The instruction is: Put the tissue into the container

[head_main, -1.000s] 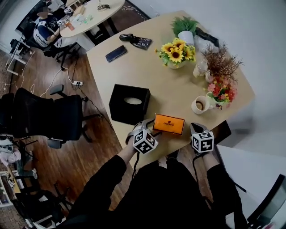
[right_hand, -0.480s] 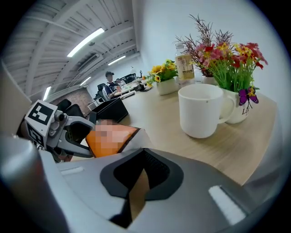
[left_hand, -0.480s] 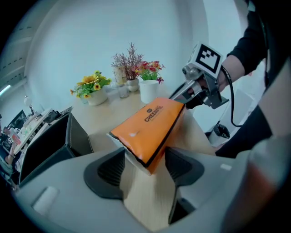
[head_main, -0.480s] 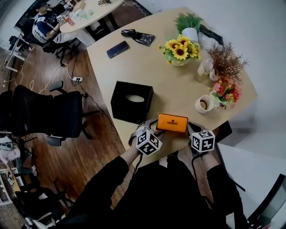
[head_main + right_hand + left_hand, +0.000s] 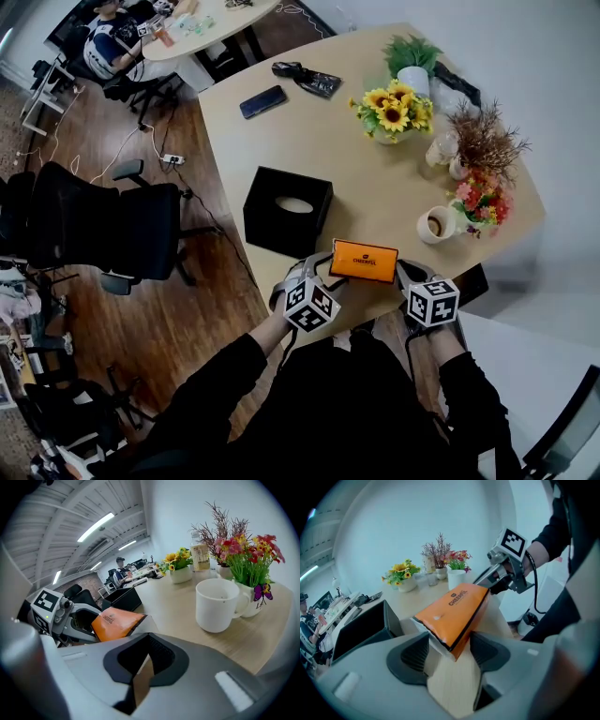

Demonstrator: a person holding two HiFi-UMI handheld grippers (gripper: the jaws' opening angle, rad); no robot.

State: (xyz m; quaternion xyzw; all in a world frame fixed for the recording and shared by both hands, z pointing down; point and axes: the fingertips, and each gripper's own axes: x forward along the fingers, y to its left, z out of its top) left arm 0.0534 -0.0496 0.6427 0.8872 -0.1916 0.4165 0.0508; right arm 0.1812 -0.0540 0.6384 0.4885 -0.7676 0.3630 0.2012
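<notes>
Left gripper view: the left gripper (image 5: 449, 651) has just been closing its jaws, and they now grip the near end of the orange tissue pack (image 5: 457, 609), one pad on each side. The far end of the pack meets the tips of the right gripper (image 5: 483, 581), whose jaws are closed together. In the head view the pack is over the near edge of the desk (image 5: 309, 141), just beside the black container (image 5: 287, 211), not inside it.

The orange tissue pack (image 5: 364, 261) lay tilted, one end clamped between the left fingers (image 5: 487, 651); the black container (image 5: 288, 211), oval opening on top, stood just left of them.
</notes>
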